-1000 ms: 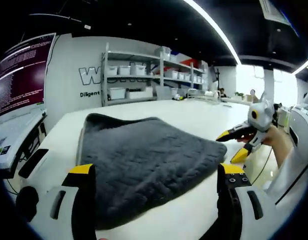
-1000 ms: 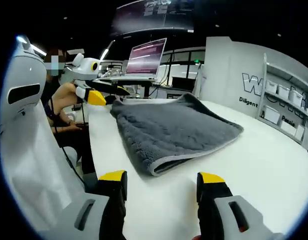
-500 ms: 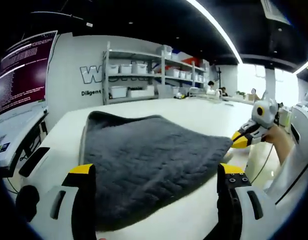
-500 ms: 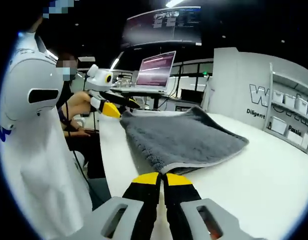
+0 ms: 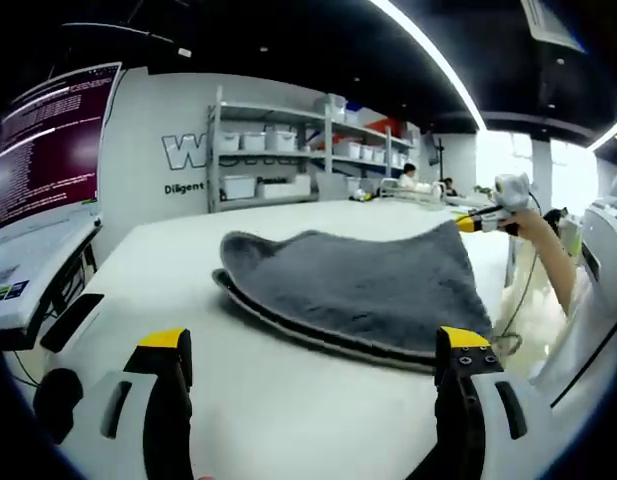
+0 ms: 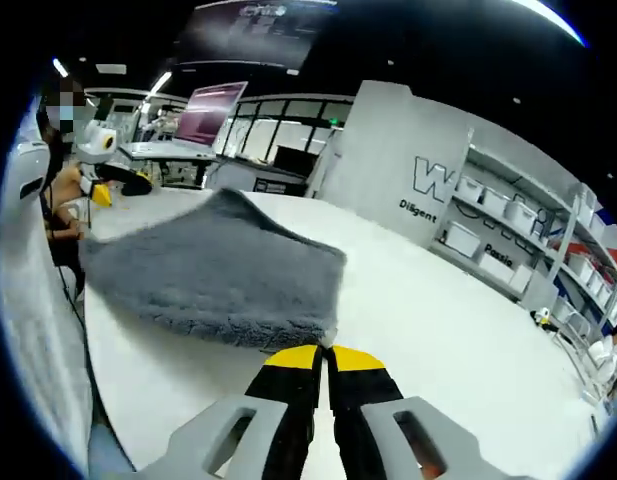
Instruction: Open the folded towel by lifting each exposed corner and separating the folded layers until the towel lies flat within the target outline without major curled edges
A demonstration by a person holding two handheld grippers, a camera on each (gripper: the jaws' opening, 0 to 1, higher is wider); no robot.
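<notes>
I count 1 dark grey plush towel (image 5: pixel 363 285) on the white table (image 5: pixel 188 300), and 2 grippers. In the left gripper view, my left gripper (image 5: pixel 313 345) has its 2 yellow-tipped jaws standing wide apart over bare table on the near side of the towel, holding nothing. In the right gripper view, my right gripper (image 6: pixel 323 357) has its 2 yellow-tipped jaws pressed together on the near corner of the towel (image 6: pixel 223 275).

In the left gripper view, the right gripper (image 5: pixel 478 218) appears at the far right, lifting 1 corner of the towel clear of the table. The top layer rises toward that corner, and 2 pale-edged lower layers lie flat on the table beneath it.

Surroundings: 1 grey metal shelving rack (image 5: pixel 288 150) with white storage bins stands against the far wall. Wall lettering beside it reads "Diligent" (image 5: pixel 186 188) under larger letters cut off by the rack. 1 large monitor with lines of text (image 5: pixel 43 140) stands at the left; its text is too small to read. In the right gripper view, 1 open laptop (image 6: pixel 203 115) sits on a far desk, and the left gripper (image 6: pixel 113 180) shows at the left. Nothing blocks the towel.
</notes>
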